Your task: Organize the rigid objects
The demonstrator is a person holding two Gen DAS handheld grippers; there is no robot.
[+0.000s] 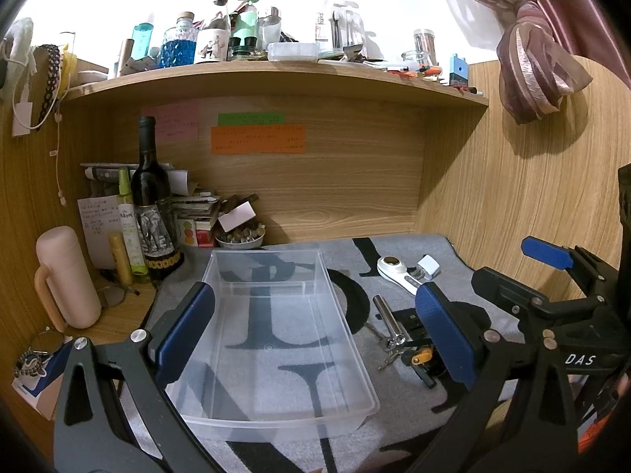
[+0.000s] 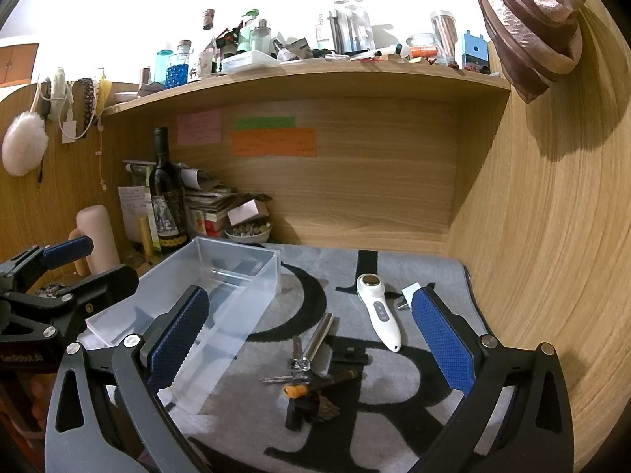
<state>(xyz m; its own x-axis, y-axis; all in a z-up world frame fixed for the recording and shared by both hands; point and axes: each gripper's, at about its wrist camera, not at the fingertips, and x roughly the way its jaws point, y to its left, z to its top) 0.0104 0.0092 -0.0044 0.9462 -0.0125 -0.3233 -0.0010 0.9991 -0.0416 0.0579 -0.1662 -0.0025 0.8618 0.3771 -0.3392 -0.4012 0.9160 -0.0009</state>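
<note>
A clear plastic bin lies empty on the grey mat. My left gripper hangs open over it, one blue pad on each side. Right of the bin lie a white handheld device, a small white plug, a metal cylinder and a bunch of keys. My right gripper is open above the keys and the metal cylinder, holding nothing. The white device lies just inside its right pad. The bin is to its left.
A wine bottle, a pink flask and a bowl of small stones crowd the back left corner. A cluttered shelf runs overhead. A wooden side wall closes the right.
</note>
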